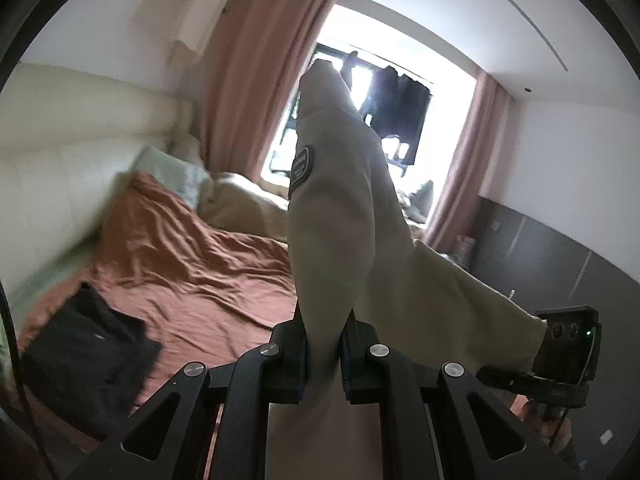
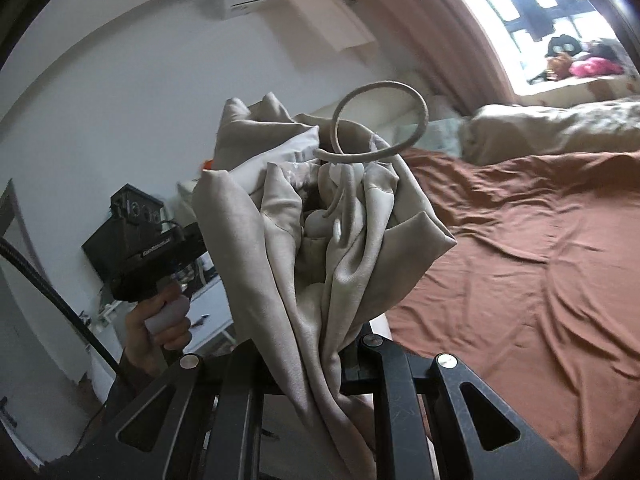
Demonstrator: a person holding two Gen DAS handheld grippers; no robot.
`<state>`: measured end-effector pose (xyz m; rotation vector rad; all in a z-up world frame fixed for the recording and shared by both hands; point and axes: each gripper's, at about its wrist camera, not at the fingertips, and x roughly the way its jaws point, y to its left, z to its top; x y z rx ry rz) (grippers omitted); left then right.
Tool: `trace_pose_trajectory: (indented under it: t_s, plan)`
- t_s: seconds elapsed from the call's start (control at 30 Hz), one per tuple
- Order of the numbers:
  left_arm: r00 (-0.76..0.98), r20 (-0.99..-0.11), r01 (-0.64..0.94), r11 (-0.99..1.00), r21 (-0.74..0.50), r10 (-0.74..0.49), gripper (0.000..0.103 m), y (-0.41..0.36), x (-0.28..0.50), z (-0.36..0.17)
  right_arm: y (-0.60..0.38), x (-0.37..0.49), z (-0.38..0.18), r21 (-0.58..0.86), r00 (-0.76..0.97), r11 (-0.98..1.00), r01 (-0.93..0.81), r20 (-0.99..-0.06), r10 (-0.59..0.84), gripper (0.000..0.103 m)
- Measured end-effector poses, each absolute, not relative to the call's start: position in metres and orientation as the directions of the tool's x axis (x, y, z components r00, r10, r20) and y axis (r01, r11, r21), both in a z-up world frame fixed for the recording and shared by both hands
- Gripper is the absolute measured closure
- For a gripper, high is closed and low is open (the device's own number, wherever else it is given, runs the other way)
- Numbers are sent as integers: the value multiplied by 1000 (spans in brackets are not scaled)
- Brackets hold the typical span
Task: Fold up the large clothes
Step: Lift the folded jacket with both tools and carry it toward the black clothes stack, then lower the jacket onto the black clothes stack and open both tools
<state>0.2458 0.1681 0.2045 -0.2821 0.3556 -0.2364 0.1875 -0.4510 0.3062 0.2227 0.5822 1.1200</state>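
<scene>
Two grippers are clamped on one beige garment (image 1: 340, 216), which is held up in the air above the bed (image 1: 208, 280). The left gripper (image 1: 324, 354) is closed tight on a sleeve-like length carrying a dark round patch (image 1: 302, 168). The right gripper (image 2: 316, 360) is pinched shut on a bunched part, where a drawstring (image 2: 380, 120) is curled in a loop. A black garment (image 1: 88, 356) is seen lying on the rust-brown sheet.
</scene>
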Motion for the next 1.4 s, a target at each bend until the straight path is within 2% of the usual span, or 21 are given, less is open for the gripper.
trace_pose_trajectory:
  t_s: [0.27, 0.63, 0.97, 1.17, 1.4]
  plan:
    - [941, -308, 63, 964, -257, -143, 90, 257, 236, 209, -363, 233, 284, 470, 179, 322, -822, -322, 929, 93]
    - [957, -291, -69, 968, -243, -4, 91, 380, 234, 202, -212, 296, 256, 500, 2, 193, -844, -358, 934, 93]
    - [930, -327, -249, 939, -236, 165, 91, 471, 244, 193, -109, 349, 231, 553, -146, 97, -827, -379, 914, 93]
    - [903, -370, -314, 923, -220, 219, 92, 505, 273, 177, -80, 397, 208, 618, -201, 79, -782, -370, 907, 93]
    - [861, -457, -342, 920, -193, 224, 93, 526, 354, 135, -77, 486, 170, 672, -194, 129, -729, -384, 903, 93]
